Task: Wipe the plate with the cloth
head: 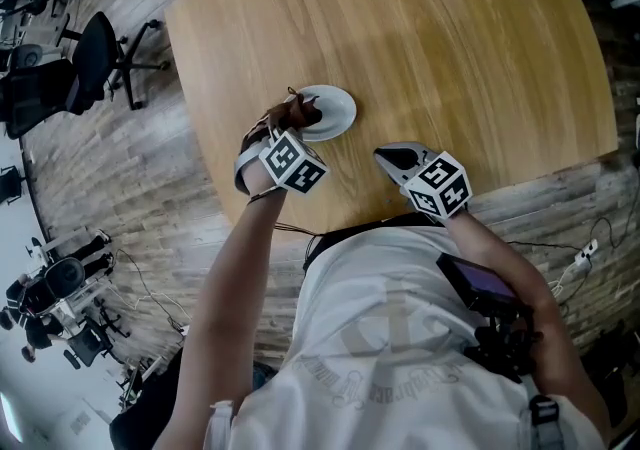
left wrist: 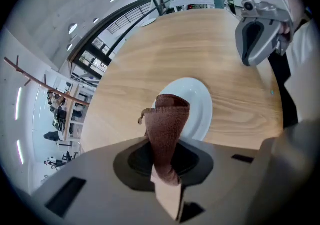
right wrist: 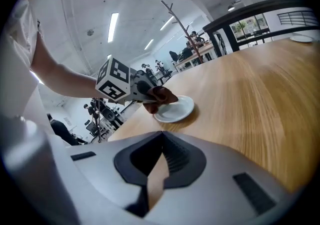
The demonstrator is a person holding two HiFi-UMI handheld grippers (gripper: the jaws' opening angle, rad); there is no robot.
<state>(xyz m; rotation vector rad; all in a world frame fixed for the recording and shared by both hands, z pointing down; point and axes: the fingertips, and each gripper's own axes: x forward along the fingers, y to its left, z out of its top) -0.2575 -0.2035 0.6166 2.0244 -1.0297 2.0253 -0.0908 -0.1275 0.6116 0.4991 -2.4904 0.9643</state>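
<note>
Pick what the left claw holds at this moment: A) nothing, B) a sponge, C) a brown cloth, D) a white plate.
C: the left claw is shut on the cloth, whose brown folds stick out from between its jaws, at the plate on the table.

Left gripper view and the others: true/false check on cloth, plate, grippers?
1. The left gripper is shut on the cloth. True.
2. The right gripper holds the plate. False: its jaws are together on nothing, and it sits apart from the plate.
3. The plate is white and sits on the wooden table. True.
4. The cloth is blue. False: it is brown.
</note>
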